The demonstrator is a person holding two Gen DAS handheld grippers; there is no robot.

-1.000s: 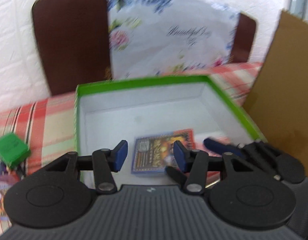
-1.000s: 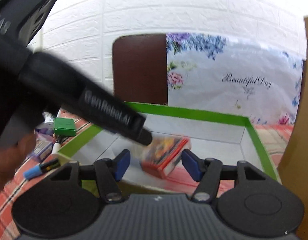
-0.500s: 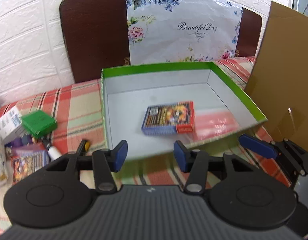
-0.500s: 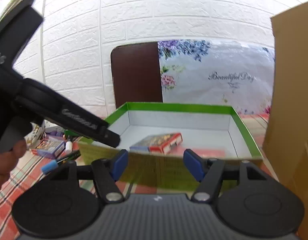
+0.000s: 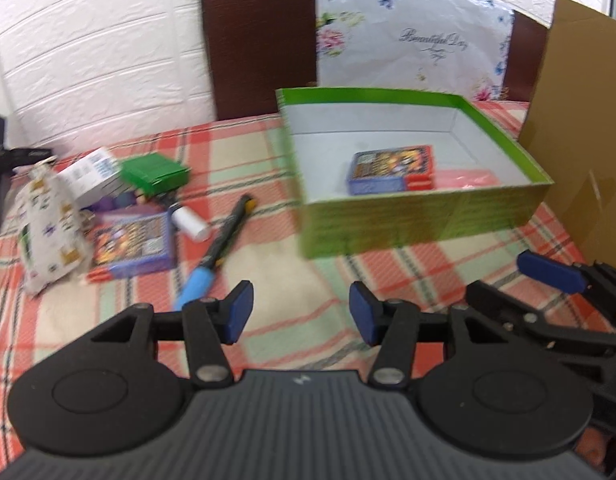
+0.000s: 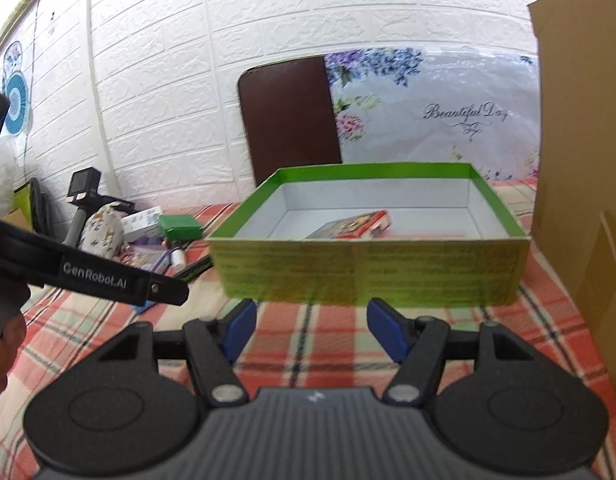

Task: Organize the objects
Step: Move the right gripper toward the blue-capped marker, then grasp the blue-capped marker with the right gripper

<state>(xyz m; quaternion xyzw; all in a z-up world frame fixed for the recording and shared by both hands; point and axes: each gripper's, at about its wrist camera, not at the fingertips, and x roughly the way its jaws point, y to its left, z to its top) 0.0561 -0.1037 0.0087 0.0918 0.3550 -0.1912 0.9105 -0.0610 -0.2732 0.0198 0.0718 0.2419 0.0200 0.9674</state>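
A green open box (image 5: 424, 216) (image 6: 368, 268) stands on the checked tablecloth and holds one card box (image 5: 392, 170) (image 6: 354, 226). My left gripper (image 5: 299, 316) is open and empty, in front of the green box and to its left. My right gripper (image 6: 308, 330) is open and empty, just in front of the green box's near wall. To the left lie a second card box (image 5: 133, 242), a blue-capped marker (image 5: 217, 252), a white cylinder (image 5: 189, 224), a green case (image 5: 155, 172) (image 6: 179, 226), a white carton (image 5: 91, 176) and a patterned pouch (image 5: 51, 224).
A cardboard sheet (image 5: 580, 128) (image 6: 584, 160) stands close on the right. A brown chair back (image 5: 259, 40) with a floral bag (image 5: 412, 44) is behind the table. A black stand (image 6: 83, 200) is at far left.
Both grippers have drawn back out of the green box and away from it; the left view has swung left toward the loose items. The card box stays in the box.
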